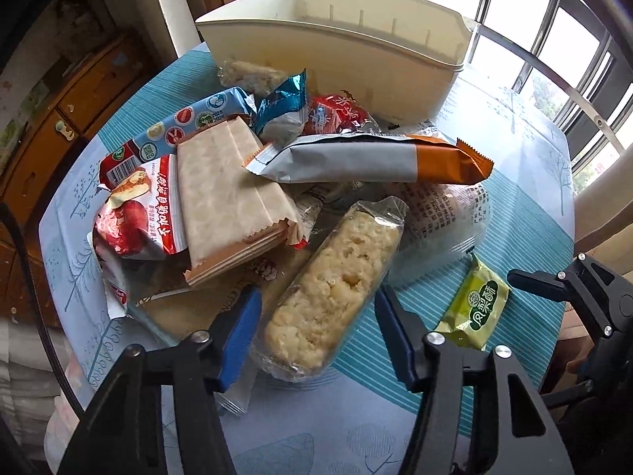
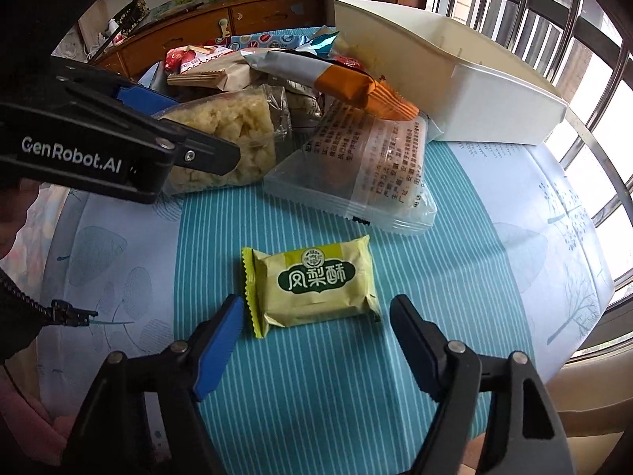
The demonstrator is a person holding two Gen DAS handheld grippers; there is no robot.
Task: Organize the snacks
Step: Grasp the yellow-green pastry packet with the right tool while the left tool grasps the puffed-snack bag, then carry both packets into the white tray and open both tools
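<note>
A clear-wrapped puffed rice bar (image 1: 332, 289) lies at the near edge of a snack pile on the round table. My left gripper (image 1: 318, 293) straddles it, blue pads close beside its wrapper, open. From the right wrist view the same left gripper (image 2: 205, 130) reaches down over the rice bar (image 2: 225, 142). A yellow-green pineapple cake pack (image 2: 312, 285) lies alone on the striped cloth. My right gripper (image 2: 316, 304) is open around its near end, pads clear of it. The same pack (image 1: 474, 308) shows in the left wrist view, beside one of the right gripper's fingers (image 1: 554, 283).
A cream plastic bin (image 1: 356, 71) stands behind the pile, near the window rail. The pile holds a grey-and-orange pack (image 1: 368, 158), a beige wafer pack (image 1: 229, 198), a red apple-print bag (image 1: 134, 213), a clear printed bag (image 2: 376, 170) and others. A wooden cabinet (image 1: 59, 126) stands to the left.
</note>
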